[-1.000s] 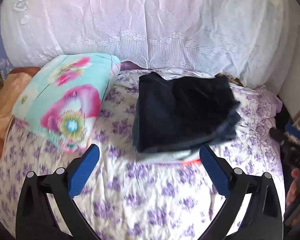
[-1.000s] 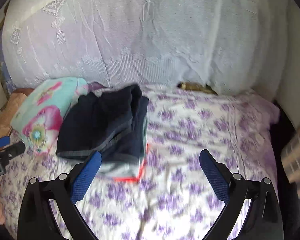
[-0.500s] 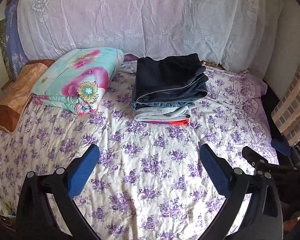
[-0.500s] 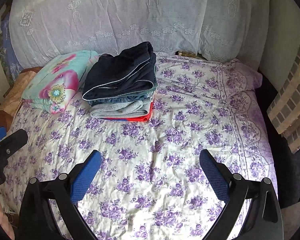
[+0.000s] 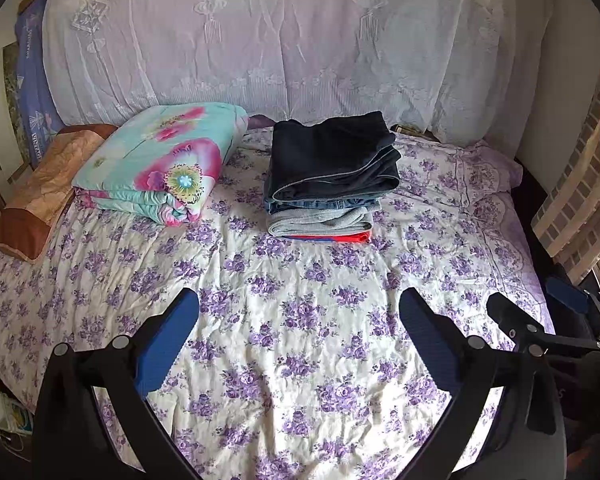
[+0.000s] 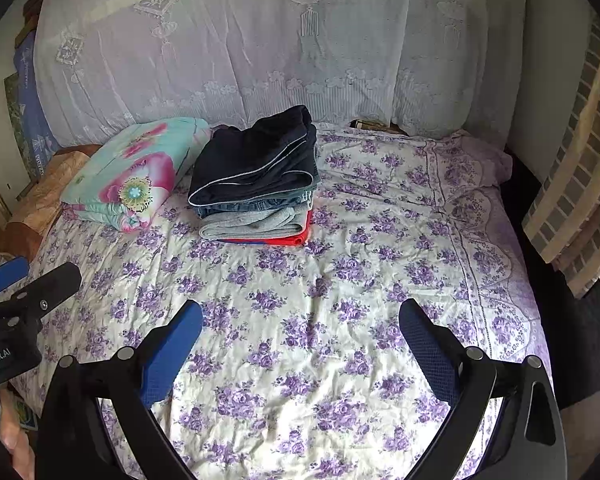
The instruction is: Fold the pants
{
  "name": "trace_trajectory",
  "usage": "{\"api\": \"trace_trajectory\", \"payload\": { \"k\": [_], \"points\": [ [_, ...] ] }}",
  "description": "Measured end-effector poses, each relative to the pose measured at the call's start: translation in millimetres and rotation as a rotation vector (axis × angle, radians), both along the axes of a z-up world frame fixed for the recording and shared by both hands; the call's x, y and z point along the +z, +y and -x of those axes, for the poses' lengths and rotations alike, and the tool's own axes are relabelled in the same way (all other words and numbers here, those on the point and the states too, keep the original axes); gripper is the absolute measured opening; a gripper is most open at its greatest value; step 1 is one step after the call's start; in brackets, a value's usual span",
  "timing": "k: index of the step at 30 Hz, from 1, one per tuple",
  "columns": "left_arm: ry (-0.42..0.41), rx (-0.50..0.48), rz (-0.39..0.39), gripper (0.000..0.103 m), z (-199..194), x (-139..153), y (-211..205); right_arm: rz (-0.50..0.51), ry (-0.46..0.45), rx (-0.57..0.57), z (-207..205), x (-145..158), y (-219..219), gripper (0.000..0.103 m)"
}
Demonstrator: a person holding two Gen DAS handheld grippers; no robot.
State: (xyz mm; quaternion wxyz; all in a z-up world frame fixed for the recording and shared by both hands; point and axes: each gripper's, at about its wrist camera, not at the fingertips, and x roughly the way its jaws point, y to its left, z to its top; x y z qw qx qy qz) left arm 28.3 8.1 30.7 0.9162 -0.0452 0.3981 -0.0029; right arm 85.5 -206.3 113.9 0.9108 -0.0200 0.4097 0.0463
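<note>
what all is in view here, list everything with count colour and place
dark pants: 1, navy, folded, top of the stack at the far middle of the bed
jeans: 1, blue, folded, under the dark pants
grey garment: 1, grey, folded, under the jeans
red garment: 1, red, bottom of the stack
quilt: 1, teal with pink flowers, folded, left of the stack
pillow: 1, tan and brown, far left edge of the bed
sheet: 1, white with purple flowers, covers the bed
lace cloth: 1, white, draped behind the bed
left gripper: 1, black with blue pads, open, above the near sheet
right gripper: 1, black with blue pads, open, above the near sheet
</note>
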Motion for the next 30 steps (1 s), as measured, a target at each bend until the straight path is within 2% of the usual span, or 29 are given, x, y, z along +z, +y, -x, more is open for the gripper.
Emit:
{"api": "trace_trajectory", "payload": {
  "k": [12, 17, 30],
  "points": [
    [0.000, 0.015, -0.023, 0.098, 6.4, 2.2, -5.4, -0.007, 0.011, -0.003, 6.3, 0.4, -2.6, 0.099],
    [-0.008, 0.004, -0.047, 0.098, 9.3, 2.3, -9.5, -0.008, 0.010, -0.006, 6.9, 0.5, -4.4, 0.099],
    [0.008, -0.036, -0.046, 0.098, 4.4, 0.1, -11.1, -0.004, 0.011, -0.023, 9.5, 0.5, -5.0, 0.099]
  ]
}}
